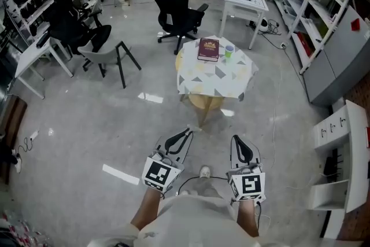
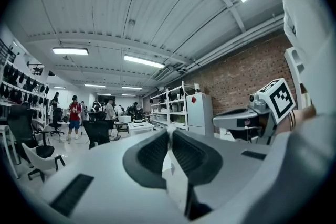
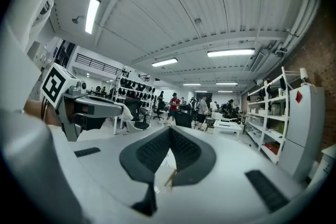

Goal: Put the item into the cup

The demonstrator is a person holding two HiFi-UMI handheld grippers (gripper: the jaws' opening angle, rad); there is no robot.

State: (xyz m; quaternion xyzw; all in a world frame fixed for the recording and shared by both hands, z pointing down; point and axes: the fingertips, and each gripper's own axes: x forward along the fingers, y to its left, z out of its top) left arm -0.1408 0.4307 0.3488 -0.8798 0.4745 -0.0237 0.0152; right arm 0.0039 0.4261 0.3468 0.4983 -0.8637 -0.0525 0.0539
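Holding my left gripper [image 1: 186,133] and right gripper [image 1: 236,139] low by my body, both pressed together, empty; cup [image 1: 229,51] stands beside book [image 1: 208,49] on table [image 1: 215,79], well ahead of both

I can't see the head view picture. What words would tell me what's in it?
Seen from above, a left gripper and a right gripper are held low over a grey floor, jaws together and empty. Ahead stands a small round table with a patterned top. On it are a dark red book and a cup beside it.
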